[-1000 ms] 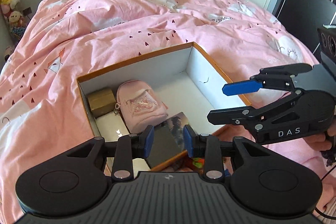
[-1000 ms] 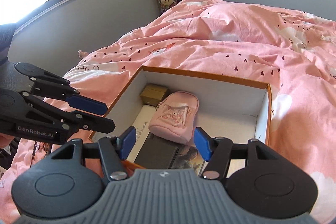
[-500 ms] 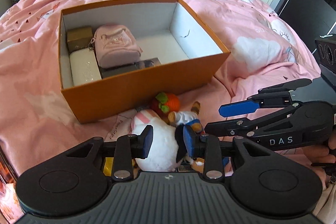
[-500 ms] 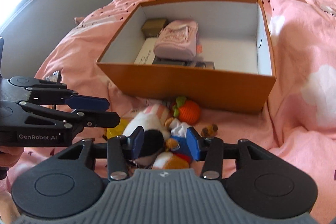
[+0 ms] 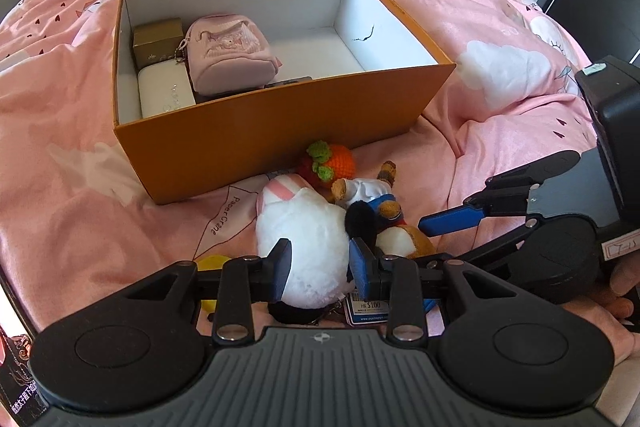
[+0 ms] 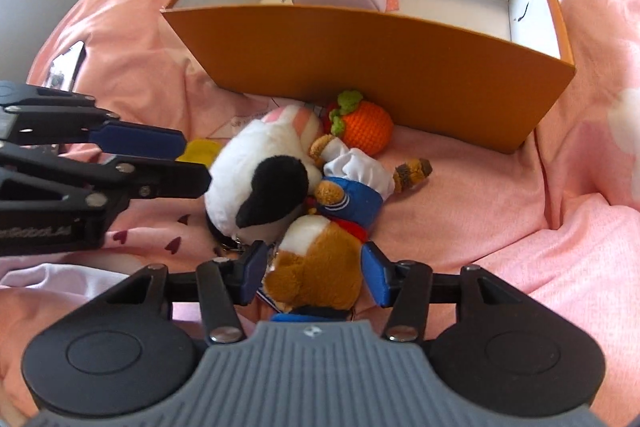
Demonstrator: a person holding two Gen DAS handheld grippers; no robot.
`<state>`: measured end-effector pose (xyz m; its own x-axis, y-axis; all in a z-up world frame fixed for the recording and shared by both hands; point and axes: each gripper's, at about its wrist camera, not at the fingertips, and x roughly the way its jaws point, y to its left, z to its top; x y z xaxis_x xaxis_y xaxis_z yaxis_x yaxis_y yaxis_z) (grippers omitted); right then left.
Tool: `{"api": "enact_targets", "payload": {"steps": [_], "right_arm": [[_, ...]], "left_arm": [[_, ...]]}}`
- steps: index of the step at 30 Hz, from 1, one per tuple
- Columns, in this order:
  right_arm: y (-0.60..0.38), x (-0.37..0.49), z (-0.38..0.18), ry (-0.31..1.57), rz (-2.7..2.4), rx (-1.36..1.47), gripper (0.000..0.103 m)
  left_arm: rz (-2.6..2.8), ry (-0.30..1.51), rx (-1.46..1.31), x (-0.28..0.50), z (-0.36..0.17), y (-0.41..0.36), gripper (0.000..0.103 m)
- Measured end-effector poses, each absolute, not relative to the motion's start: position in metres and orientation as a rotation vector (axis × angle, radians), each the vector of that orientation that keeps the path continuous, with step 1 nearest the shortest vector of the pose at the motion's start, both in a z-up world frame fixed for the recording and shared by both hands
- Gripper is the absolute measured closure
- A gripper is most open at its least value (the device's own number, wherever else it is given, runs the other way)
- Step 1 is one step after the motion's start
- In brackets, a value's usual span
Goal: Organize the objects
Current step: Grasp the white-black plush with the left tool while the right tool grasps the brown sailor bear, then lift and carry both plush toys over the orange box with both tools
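Currently at the pick step: the loose plush toys lie in a heap on the pink duvet (image 5: 80, 187), just in front of the near wall of the orange box (image 5: 280, 131), none of them in it yet.

White plush (image 5: 304, 243) with pink ear and black patch sits between the left gripper (image 5: 320, 263) pads. Jaws are spread about as wide as the toy's body, pads flanking it on both sides. Looks like touching or very nearly, fur not visibly squeezed, so released rather than clamped.

Brown-and-white plush (image 6: 316, 275) is framed by the right gripper (image 6: 316, 275) the same way: jaws parted, pads on either side, small gaps visible, nothing grasped.

Between and behind these: small bear in blue-and-white outfit (image 6: 352, 187), leaning against both bigger toys; crochet orange fruit (image 6: 366, 125) against the box wall; a yellow item (image 6: 200, 149) mostly hidden under the left gripper.

Box already holds a pink mini backpack (image 5: 230, 55), gold carton (image 5: 158, 37) and a white flat case (image 5: 166, 95) on its left side; right half is bare floor.

Next move, by judgement: close on each plush, lift over the near wall, drop into the free right half. Risk: keyring and price tag (image 5: 366, 307) under the white toy may snag the neighbours on lift.
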<state>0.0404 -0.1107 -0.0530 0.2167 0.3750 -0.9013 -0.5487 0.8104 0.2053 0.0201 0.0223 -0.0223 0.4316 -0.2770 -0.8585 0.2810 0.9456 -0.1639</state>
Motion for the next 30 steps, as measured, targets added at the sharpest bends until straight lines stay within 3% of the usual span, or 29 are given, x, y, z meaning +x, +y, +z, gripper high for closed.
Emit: {"api": "enact_targets", "payload": {"steps": [8, 11, 17, 30], "right_arm": [[-0.123, 0.047, -0.052, 1.201, 0.641, -0.124, 0.064], [-0.136, 0.044, -0.04, 1.165, 0.608, -0.139, 0.064], [-0.156, 0.052, -0.032, 1.127, 0.526, -0.147, 0.064], [-0.17, 0.078, -0.058, 1.194, 0.517, -0.029, 0.058]], "left_arm": [[-0.383, 1.05, 0.059, 0.019, -0.025, 0.01, 0.053], [-0.375, 1.056, 0.095, 0.02, -0.029, 0.0, 0.044], [-0.322, 1.046, 0.24, 0.02, -0.038, -0.027, 0.038], [-0.206, 1.098, 0.34, 0.034, -0.067, -0.043, 0.036]]}}
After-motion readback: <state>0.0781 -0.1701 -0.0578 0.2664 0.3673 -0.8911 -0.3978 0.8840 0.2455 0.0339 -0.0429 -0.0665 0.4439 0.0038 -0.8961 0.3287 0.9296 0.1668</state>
